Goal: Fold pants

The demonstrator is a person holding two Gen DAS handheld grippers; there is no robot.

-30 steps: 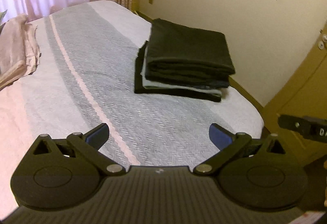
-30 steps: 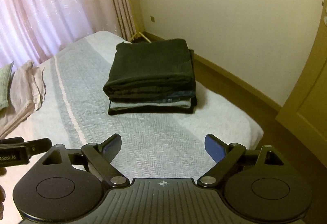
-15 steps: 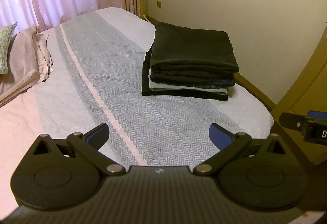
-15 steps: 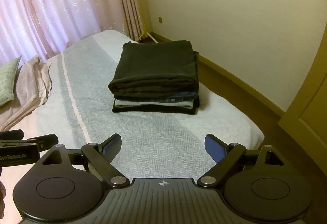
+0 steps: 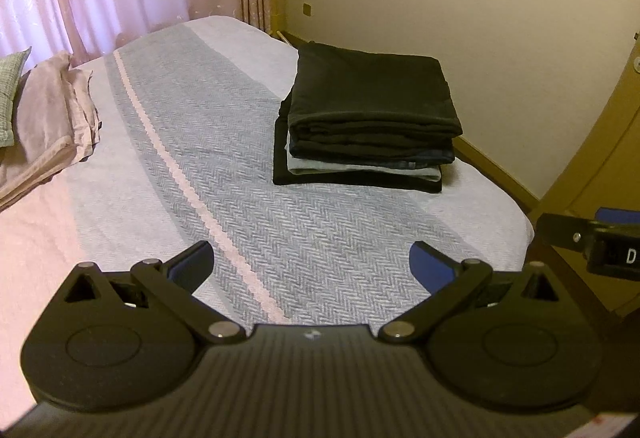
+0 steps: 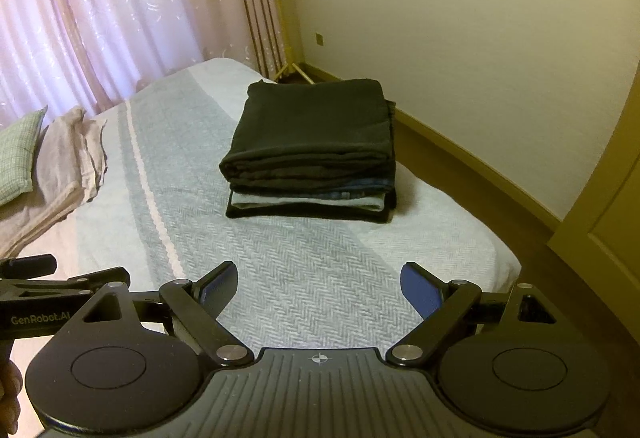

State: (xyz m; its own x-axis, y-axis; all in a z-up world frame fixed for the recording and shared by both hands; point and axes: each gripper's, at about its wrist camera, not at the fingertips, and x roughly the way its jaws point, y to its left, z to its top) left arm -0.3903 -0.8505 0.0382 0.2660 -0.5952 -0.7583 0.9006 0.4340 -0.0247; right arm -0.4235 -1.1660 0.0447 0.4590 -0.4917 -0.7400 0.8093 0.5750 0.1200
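**Folded stack lying ahead and right of both claws**

The left gripper (image 5: 312, 266) is hovering over the striped bedspread (image 5: 224, 174) with its jaws spread wide and gripping nothing. The right gripper (image 6: 320, 286) is hanging beside it, likewise released and empty. The stack of folded pants (image 5: 368, 126) is sitting well apart from both, toward the bed's far right edge near the wall. From the left claw it is lying ahead and to the right; from the right claw it is lying almost straight ahead, folded edges facing it, so the right one is probably nearer
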